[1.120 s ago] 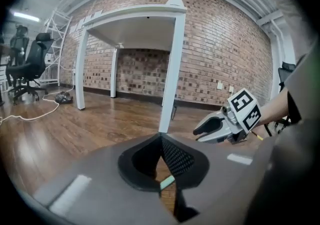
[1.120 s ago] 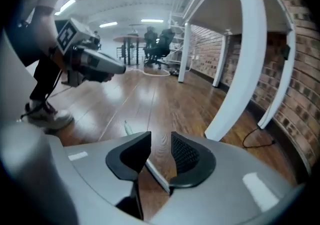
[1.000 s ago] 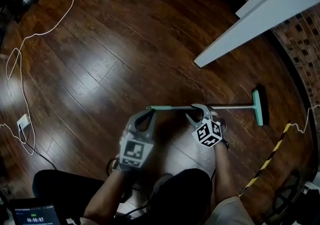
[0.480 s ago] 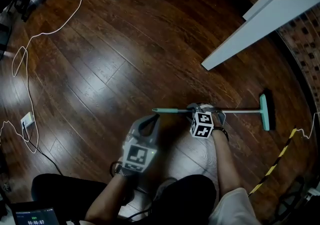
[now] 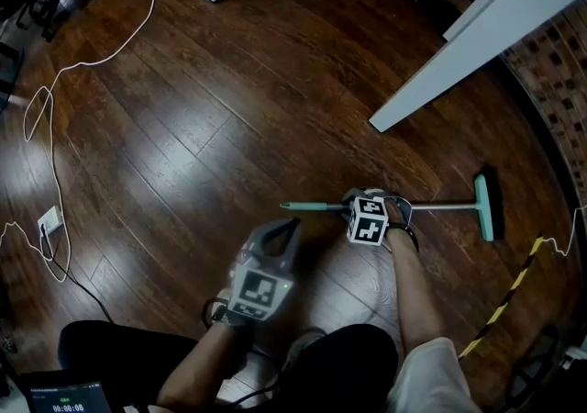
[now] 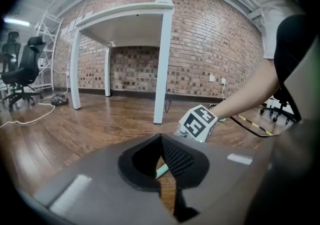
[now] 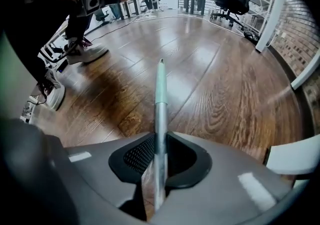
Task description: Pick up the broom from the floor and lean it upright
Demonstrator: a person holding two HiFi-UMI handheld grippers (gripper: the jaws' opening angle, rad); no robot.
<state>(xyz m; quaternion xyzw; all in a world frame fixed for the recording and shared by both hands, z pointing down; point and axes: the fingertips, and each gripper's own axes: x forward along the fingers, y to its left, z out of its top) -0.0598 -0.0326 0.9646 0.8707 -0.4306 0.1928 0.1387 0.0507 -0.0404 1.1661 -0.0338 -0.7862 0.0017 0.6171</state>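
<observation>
My right hand-held gripper [image 5: 360, 203] is clamped on the metal shaft of the broom [image 5: 440, 206] – the broom lies along the wood floor [image 5: 229, 127], green head to my right, green-tipped end to my left. My left hand-held gripper [image 5: 286, 226] hovers just short of that tip, jaws drawn together on nothing – the tip shows beyond them.

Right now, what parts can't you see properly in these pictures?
- Bristles of the broom: head view, too small and dark.
- Broom head: right gripper view, outside the frame.
- Most of the handle: left gripper view, behind the left tool.
- Whether the broom is off the floor: unclear in every view.
</observation>
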